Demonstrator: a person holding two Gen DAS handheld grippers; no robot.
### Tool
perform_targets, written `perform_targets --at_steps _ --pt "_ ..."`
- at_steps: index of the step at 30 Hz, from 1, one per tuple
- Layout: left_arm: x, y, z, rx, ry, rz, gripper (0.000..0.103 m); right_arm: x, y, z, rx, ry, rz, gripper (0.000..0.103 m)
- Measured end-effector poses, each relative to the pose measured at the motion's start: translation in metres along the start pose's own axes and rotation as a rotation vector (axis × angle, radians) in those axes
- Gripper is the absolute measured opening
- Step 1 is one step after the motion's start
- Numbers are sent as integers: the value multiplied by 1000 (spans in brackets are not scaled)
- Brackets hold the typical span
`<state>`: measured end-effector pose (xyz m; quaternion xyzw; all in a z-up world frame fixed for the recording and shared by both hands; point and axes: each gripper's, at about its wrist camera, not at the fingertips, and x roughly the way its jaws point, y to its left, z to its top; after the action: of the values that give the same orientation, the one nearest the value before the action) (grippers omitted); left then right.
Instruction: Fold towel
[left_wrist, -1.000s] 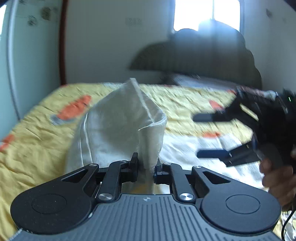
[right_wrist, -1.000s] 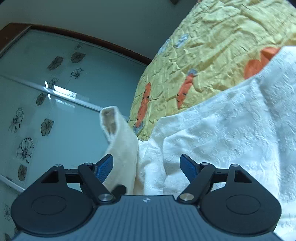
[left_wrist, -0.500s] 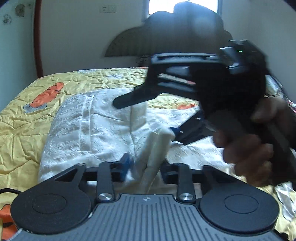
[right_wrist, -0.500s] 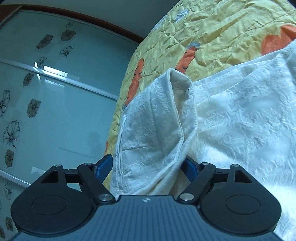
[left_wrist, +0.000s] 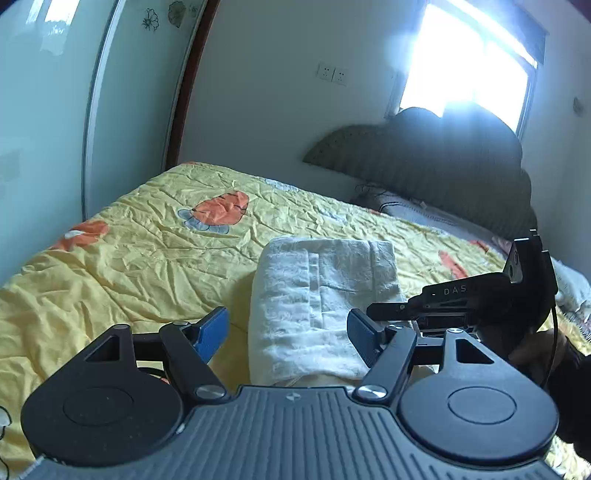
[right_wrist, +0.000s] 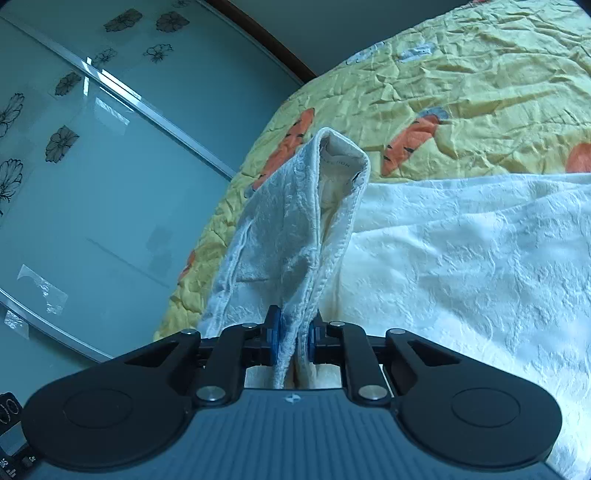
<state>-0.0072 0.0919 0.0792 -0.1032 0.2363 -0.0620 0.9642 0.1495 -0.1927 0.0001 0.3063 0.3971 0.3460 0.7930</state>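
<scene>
A white textured towel (left_wrist: 317, 295) lies folded into a narrow pad on the yellow bedspread (left_wrist: 147, 266). My left gripper (left_wrist: 288, 332) stands open just before the towel's near end, with blue pads on each side and nothing between them. In the left wrist view the right gripper (left_wrist: 399, 308) comes in from the right over the towel's right edge. In the right wrist view my right gripper (right_wrist: 293, 339) is shut on a doubled corner of the towel (right_wrist: 306, 229), which stands up from the jaws; the rest of the towel (right_wrist: 480, 266) spreads to the right.
The yellow bedspread (right_wrist: 461, 81) has orange carrot prints. A frosted sliding door (left_wrist: 48, 110) with flower decals stands along the left side of the bed. A dark headboard (left_wrist: 424, 162) and a bright window (left_wrist: 465, 55) are at the far end. A hand (left_wrist: 535, 354) holds the right gripper.
My left gripper has let go of the towel and pulled back, open. My right gripper has shut on the doubled towel corner. The towel now lies as a narrower folded pad.
</scene>
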Motion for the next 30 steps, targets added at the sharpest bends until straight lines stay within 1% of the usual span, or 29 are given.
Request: perform_targets --at_steps 2,4,7,10,11,14,16,18,20,22,24,25,26,27,29,30 --pt "-2 -8 0 6 -2 -5 74 -10 3 9 -1 -22 18 12" --pt "1 -13 1 6 1 -28 75 -23 5 19 -21 -33 21 12" --pt "6 -23 3 28 -4 -62 78 -49 -2 34 -51 -36 -7 12" --pt "8 -34 2 43 -4 -109 82 -84 -22 44 -62 -30 -71 12" --pt "10 -38 1 53 1 -129 83 -98 -35 46 -51 -28 -110 12" --pt "24 -55 -7 102 53 -181 84 -119 -74 45 3 -18 -207 12" --pt "37 -70 -15 140 90 -184 84 -122 -95 38 40 -7 -256 12" --pt "48 -85 -21 195 108 -197 84 -119 -111 29 76 -9 -254 12" --pt "56 -97 -27 239 126 -197 84 -118 -114 24 89 -26 -247 12" --pt "66 -104 -32 264 164 -196 84 -120 -112 24 89 -45 -236 12" --pt "74 -107 -38 272 209 -201 84 -129 -104 25 66 -64 -216 12" --pt "80 -107 -40 271 243 -205 84 -133 -100 26 59 -73 -204 12" --pt "84 -106 -43 256 266 -211 84 -135 -98 27 55 -80 -203 12" --pt "88 -104 -46 233 281 -213 84 -134 -100 27 56 -76 -213 12" --pt "95 -100 -53 194 306 -219 86 -125 -111 23 72 -35 -257 12" --pt "97 -99 -55 184 307 -216 87 -121 -117 20 91 -32 -260 13"
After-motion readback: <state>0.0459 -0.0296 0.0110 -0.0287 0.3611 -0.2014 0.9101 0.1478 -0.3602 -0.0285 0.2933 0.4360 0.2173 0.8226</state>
